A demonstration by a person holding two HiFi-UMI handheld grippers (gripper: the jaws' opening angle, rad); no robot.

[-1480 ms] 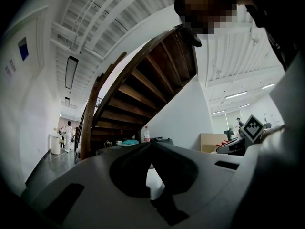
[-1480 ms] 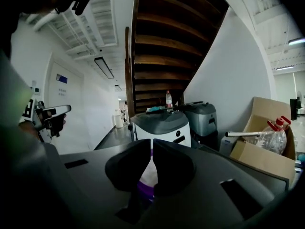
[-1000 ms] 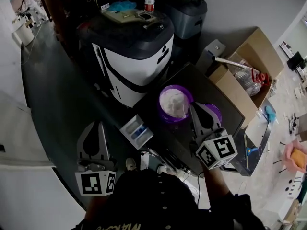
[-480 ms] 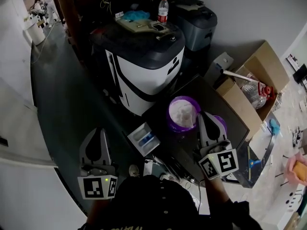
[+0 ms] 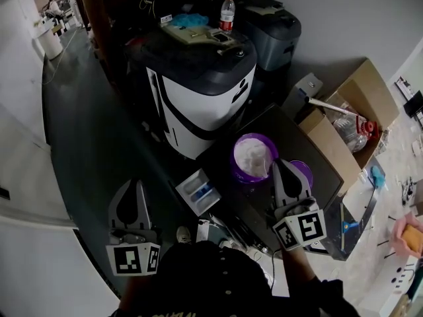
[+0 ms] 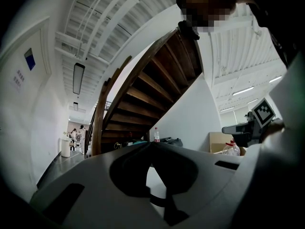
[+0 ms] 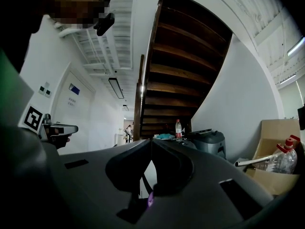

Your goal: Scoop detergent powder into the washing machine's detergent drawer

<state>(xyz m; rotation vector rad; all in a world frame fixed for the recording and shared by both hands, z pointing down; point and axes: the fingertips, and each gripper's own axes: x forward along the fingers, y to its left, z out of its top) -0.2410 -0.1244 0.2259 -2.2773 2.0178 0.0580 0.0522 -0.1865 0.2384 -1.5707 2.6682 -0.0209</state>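
A purple tub (image 5: 254,157) full of white detergent powder stands on a dark board (image 5: 307,144) in front of the white and black washing machine (image 5: 198,91). The white detergent drawer (image 5: 198,191), with its blue insert, lies out of the machine, left of the tub. My right gripper (image 5: 279,164) (image 7: 151,140) hovers just right of the tub, over a purple lid (image 5: 303,171), jaws shut, nothing seen between its tips. My left gripper (image 5: 137,185) (image 6: 151,143) is left of the drawer, apart from it, shut and empty.
An open cardboard box (image 5: 344,98) with a clear plastic jug (image 5: 347,127) stands right of the board. A water bottle (image 5: 227,13) and clutter sit on the washing machine. A grey machine (image 5: 268,28) stands behind. A wooden staircase (image 7: 186,80) rises beyond.
The head view has swung, so everything sits a little further right and lower. The left gripper has drifted slightly away from the drawer. The right gripper stays by the tub; both stay shut.
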